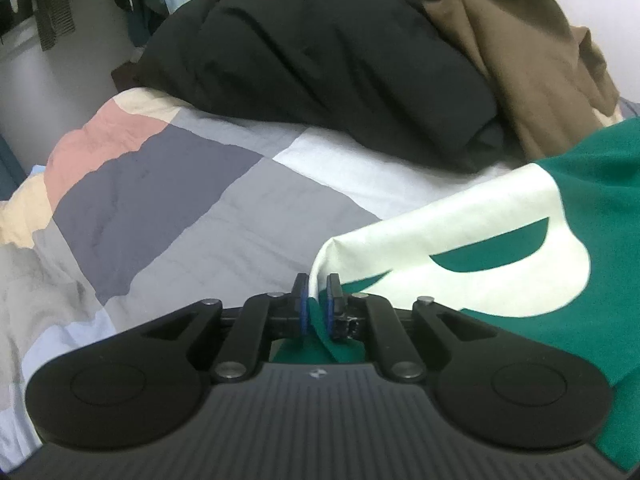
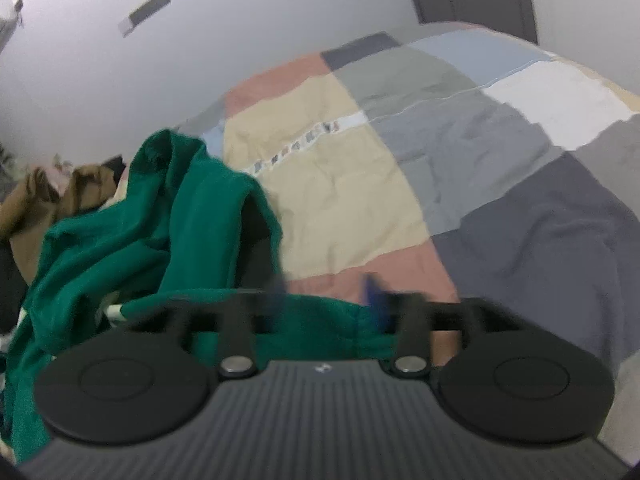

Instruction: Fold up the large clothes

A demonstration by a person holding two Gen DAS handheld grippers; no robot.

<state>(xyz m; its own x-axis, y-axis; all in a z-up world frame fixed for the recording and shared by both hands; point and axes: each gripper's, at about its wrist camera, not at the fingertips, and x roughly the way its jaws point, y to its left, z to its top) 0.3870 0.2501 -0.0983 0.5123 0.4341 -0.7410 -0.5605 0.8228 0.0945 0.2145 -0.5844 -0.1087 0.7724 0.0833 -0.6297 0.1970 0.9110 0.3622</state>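
Note:
A green garment with a large white print point(image 1: 500, 240) lies at the right of the left wrist view. My left gripper point(image 1: 317, 300) is shut on an edge of it, green cloth pinched between the blue pads. In the right wrist view the same green garment point(image 2: 160, 232) is bunched at the left on the bed. My right gripper point(image 2: 326, 300) is blurred; its fingers stand apart, open, with green cloth lying across the gap between them.
A patchwork bedcover point(image 1: 180, 208) in grey, pink, cream and white covers the bed, also in the right wrist view point(image 2: 460, 160). A black garment point(image 1: 320, 60) and a brown one point(image 1: 520, 48) are piled behind. Clothes hang at the far left point(image 1: 52, 16). Wall point(image 2: 160, 60) behind the bed.

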